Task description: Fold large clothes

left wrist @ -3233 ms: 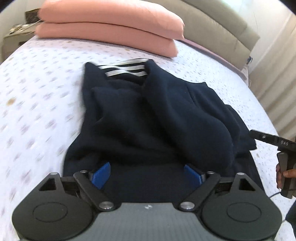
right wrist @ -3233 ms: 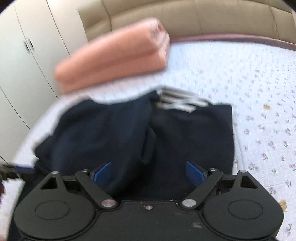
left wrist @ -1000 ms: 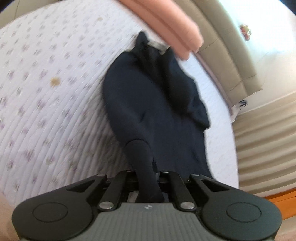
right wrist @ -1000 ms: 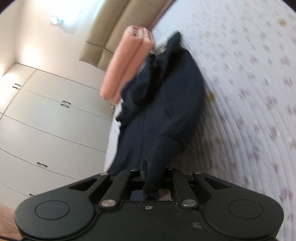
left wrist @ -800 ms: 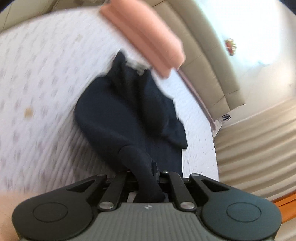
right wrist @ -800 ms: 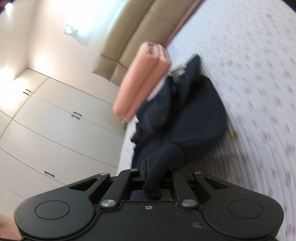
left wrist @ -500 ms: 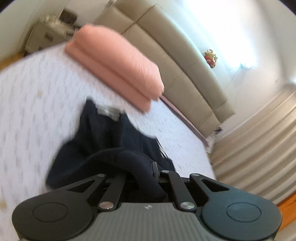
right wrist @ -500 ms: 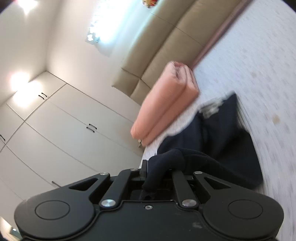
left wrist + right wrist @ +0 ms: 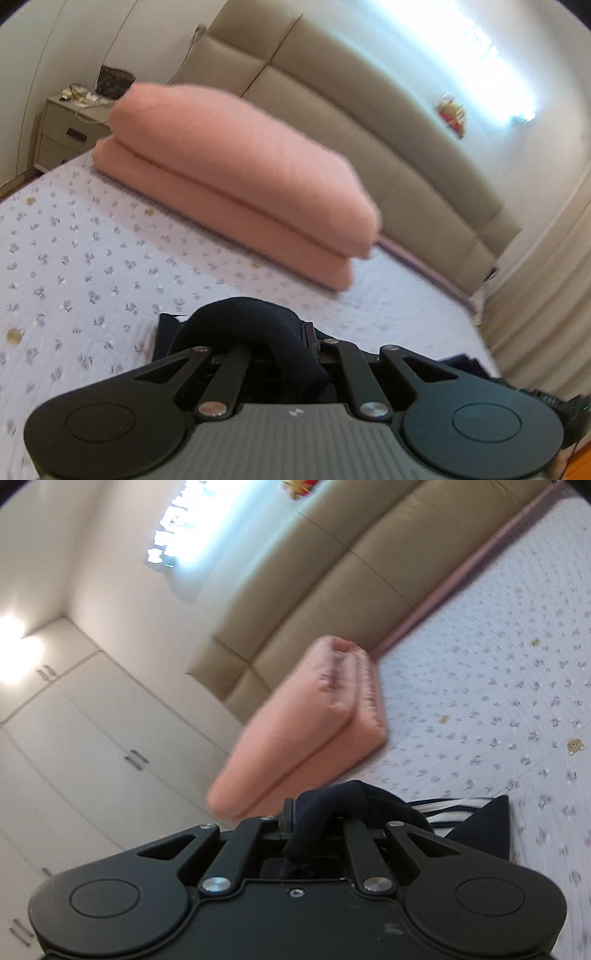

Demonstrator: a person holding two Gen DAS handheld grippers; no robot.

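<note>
- On the bed (image 9: 74, 258), whose sheet carries a small flower print, lies a dark navy garment (image 9: 258, 325), seen low in both wrist views.
- The left claw (image 9: 291, 354) has a bunched fold of the garment between its fingers; its jaws are starting to part, though the cloth still sits pinched there.
- The right claw (image 9: 314, 830) is clamped narrow on another roll of the same garment (image 9: 332, 805).
- In the right wrist view, a white-striped band (image 9: 447, 806) of the garment shows just right of the claw, with a navy corner lying flat on the sheet (image 9: 517, 664) beside it.
- In the left wrist view, a strip of navy cloth reaches out on the sheet to the right of the claw, near the bed's edge.
- Beyond the garment sit two stacked pink pillows (image 9: 229, 177), apart from the cloth, against a padded beige headboard (image 9: 351, 122).
- A nightstand (image 9: 66, 133) with clutter on top stands at the far left of the left view.
- White wardrobe doors (image 9: 81, 746) fill the left of the right view.
- Pleated curtains (image 9: 546, 295) hang at the right edge of the left view.
</note>
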